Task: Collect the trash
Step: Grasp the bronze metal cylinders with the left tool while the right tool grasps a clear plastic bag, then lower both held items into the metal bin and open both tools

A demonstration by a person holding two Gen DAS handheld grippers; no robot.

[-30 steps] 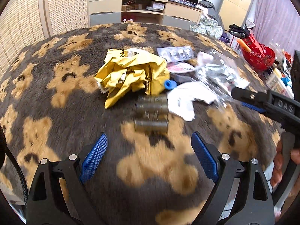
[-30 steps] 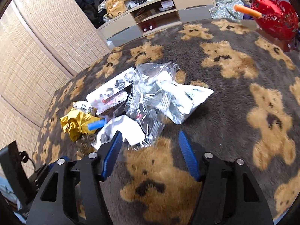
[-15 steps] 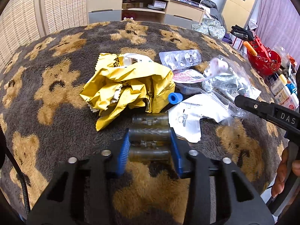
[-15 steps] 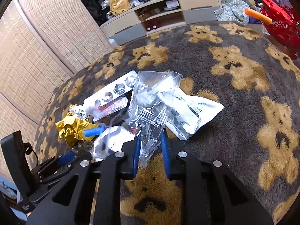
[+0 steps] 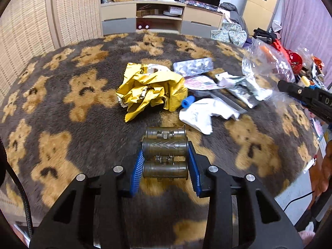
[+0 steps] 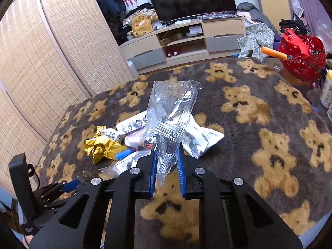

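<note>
The left claw (image 5: 165, 161) has its blue pads clamped on the ends of a dark olive plastic piece made of three joined cylinders (image 5: 165, 152), gripping it low over the bear-print blanket (image 5: 62, 108). The right claw (image 6: 167, 169) is pinched nearly closed on the bottom of a clear zip bag (image 6: 170, 112), which stands up crumpled above the pads.

This looks like the pick-up step, both hands loaded at once. On the blanket beyond lie a crumpled yellow wrapper (image 5: 151, 91), a blue cap (image 5: 187, 102), a blister pack (image 5: 193, 66) and white packets (image 5: 199, 114). Next, I'd guess, both pieces get carried to a bin; none is in view, and the flimsy bag could slip.
</note>
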